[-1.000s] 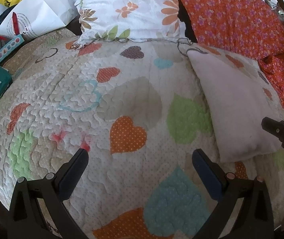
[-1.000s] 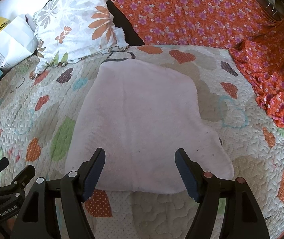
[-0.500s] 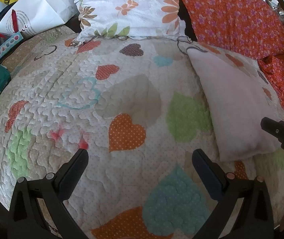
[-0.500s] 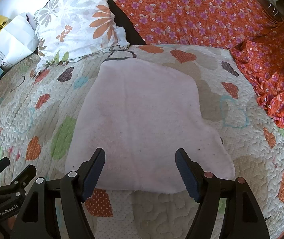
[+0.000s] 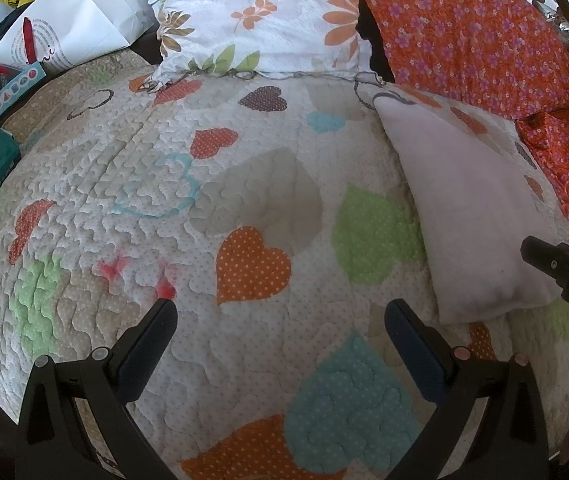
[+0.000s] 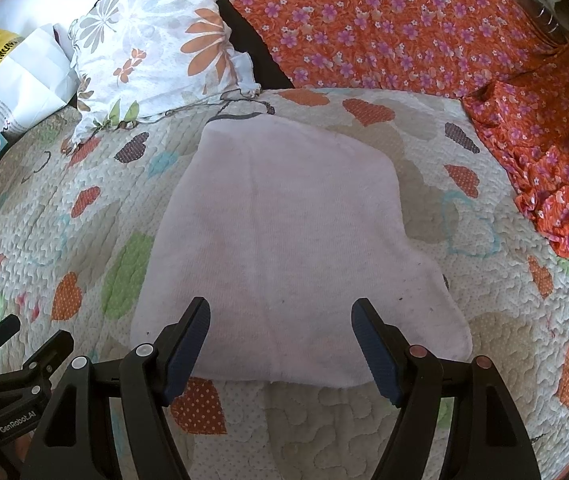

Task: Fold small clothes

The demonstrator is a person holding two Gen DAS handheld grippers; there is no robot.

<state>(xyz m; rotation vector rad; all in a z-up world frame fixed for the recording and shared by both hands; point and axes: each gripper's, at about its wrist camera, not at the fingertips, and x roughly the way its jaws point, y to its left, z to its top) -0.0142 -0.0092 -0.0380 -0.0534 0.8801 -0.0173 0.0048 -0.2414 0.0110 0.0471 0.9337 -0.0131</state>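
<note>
- The heart-patterned quilt [image 6: 496, 344] spreads across the whole bed, puckered stitching everywhere.
- Orange floral fabric [image 6: 384, 24] runs along the quilt's far edge and spills down its right edge.
- A leaf-print pillow [image 6: 152, 60] sits at the far left corner.
- The pale pink garment [image 6: 284, 240] lies flat mid-quilt, its near hem towards the front edge; possibly already folded, hard to say.
- Right gripper [image 6: 280, 340] hovers over that near hem, jaws spread wide, holding nothing.
- Left gripper [image 5: 280, 328] hangs over bare quilt just left of the garment [image 5: 468, 216], jaws equally wide, empty.
</note>
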